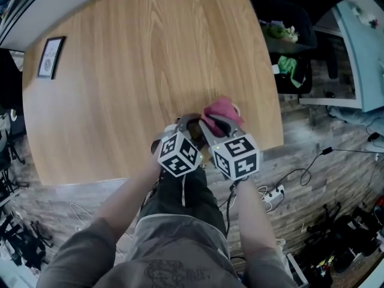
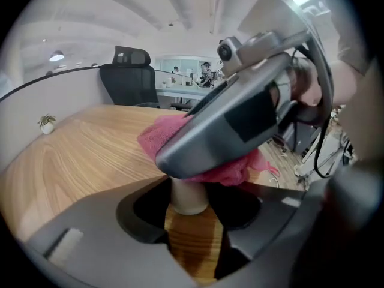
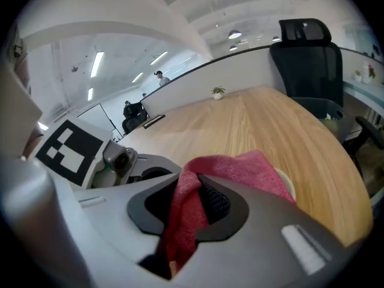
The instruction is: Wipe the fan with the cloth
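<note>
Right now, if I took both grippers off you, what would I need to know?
Left gripper: shut on the pale stem of the fan, holding it upright over the near edge of the table.
Right gripper: shut on the pink cloth, which lies over the fan's head; only a bit of pale rim shows.
Done: both things gripped, cloth on the fan.
Left: rub the cloth over the head. How much is already clean can't be told.

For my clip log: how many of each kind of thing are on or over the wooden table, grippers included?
Grippers: 2, the left gripper and the right gripper
Pink cloth: 1
Fan: 1, mostly hidden under the cloth
Picture frame: 1
Small potted plant: 1
Total: 6
</note>
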